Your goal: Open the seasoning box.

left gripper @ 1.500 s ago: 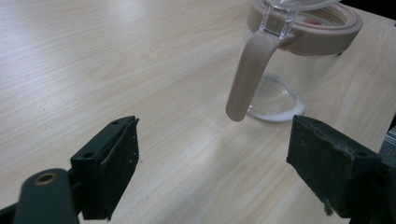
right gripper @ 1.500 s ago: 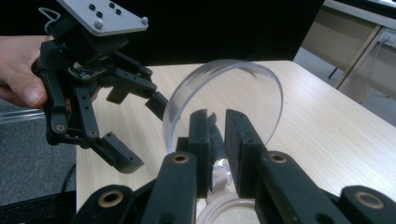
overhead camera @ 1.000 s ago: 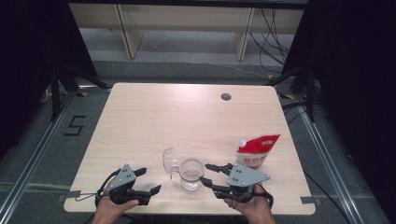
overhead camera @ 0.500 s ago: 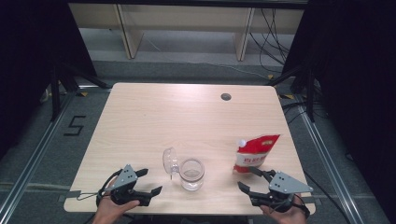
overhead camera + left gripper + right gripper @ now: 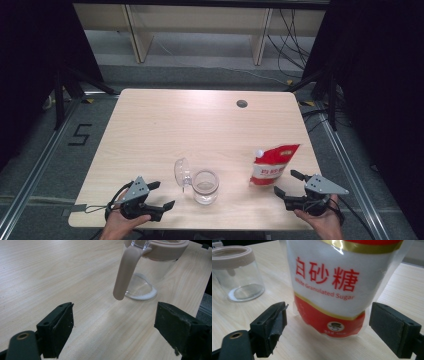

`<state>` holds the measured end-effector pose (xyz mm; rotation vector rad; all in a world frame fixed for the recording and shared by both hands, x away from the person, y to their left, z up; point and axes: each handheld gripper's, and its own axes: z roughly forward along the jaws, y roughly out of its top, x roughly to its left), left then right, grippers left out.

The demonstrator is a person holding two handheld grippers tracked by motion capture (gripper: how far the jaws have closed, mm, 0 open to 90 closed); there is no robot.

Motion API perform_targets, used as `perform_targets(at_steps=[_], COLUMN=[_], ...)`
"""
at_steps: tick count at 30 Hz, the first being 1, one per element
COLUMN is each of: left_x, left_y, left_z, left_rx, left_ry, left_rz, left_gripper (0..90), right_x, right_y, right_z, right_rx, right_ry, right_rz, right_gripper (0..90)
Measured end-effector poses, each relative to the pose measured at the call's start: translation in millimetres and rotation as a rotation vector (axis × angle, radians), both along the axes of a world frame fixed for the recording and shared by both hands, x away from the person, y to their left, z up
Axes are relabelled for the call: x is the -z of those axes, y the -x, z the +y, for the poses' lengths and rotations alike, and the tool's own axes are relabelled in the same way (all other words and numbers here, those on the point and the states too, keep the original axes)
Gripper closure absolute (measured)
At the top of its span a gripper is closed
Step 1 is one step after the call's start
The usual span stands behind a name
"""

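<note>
Right gripper (image 5: 286,183) is held low at the near edge w/ jaws spread wide, just opened further, nothing between them yet; it is aimed at the sugar pouch (image 5: 272,164) standing just ahead. Judged step: approach for a grasp; next, jaws must be advanced around the pouch's lower part and closed. Left gripper (image 5: 161,195) is parked open, empty, facing the glass jar (image 5: 205,186) w/ its flipped-up lid (image 5: 181,172).

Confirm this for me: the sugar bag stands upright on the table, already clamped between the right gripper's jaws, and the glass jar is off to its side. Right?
Not quite. The sugar bag does stand upright on the table, with the glass jar off to its side, but the right gripper is not clamped on it: the right gripper view shows both jaws spread wide, clear of the bag. They have just been opening.
</note>
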<state>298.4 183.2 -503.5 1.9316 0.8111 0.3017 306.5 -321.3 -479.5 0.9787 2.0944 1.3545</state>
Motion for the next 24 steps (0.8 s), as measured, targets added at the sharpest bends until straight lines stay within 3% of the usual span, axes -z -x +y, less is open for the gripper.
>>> perform_targets(at_steps=[4,5,7,12,13,14,16,17,20,22,23,24], left_x=[-0.3,-0.7,-0.4,-0.7,-0.5,-0.3,-0.3,0.2,-0.3,0.2,0.1,0.3], left_y=[-0.1,-1.7,-1.6,-1.2,-1.3,-1.3,-1.1,0.3,-1.0,-0.9,-0.9,-0.9], left_z=[-0.1,1.6,1.2,1.4,1.4,1.3,0.9,-0.3,0.7,-0.1,0.2,-0.2], left_rx=[-0.005,0.011,0.005,0.007,0.008,0.008,0.003,-0.013,0.005,0.002,0.002,-0.001], left_ry=[0.008,-0.014,-0.012,-0.018,-0.021,-0.024,-0.026,-0.012,-0.033,-0.024,-0.031,-0.027], left_rz=[-0.005,-0.019,-0.013,-0.018,-0.019,-0.019,-0.018,0.001,-0.019,-0.016,-0.017,-0.015], left_gripper=[15.3,15.3,15.3,15.3,15.3,15.3,15.3,15.3,15.3,15.3,15.3,15.3], right_x=[2.0,2.5,3.0,6.0,7.2,7.6,9.1,9.1,10.7,11.8,12.7,12.9], right_y=[-14.7,-17.1,-28.1,-40.9,-45.5,-44.9,-50.5,-50.5,-52.9,-57.7,-56.6,-57.6], right_z=[-9.2,-9.8,-14.5,-15.0,-16.1,-15.1,-15.2,-15.2,-11.1,-10.7,-7.8,-7.6], right_rx=[-0.053,-0.031,-0.057,-0.089,-0.106,-0.083,-0.105,-0.105,-0.136,-0.17,-0.162,-0.171], right_ry=[0.029,0.008,0.036,0.012,0.029,0.027,0.042,0.042,0.021,0.039,0.008,0.018], right_rz=[-0.054,-0.026,-0.036,-0.028,-0.056,-0.028,-0.059,-0.059,-0.039,-0.082,-0.047,-0.055], right_gripper=[15.4,15.3,15.4,15.4,15.4,15.4,15.4,15.4,15.1,15.3,15.3,15.2])
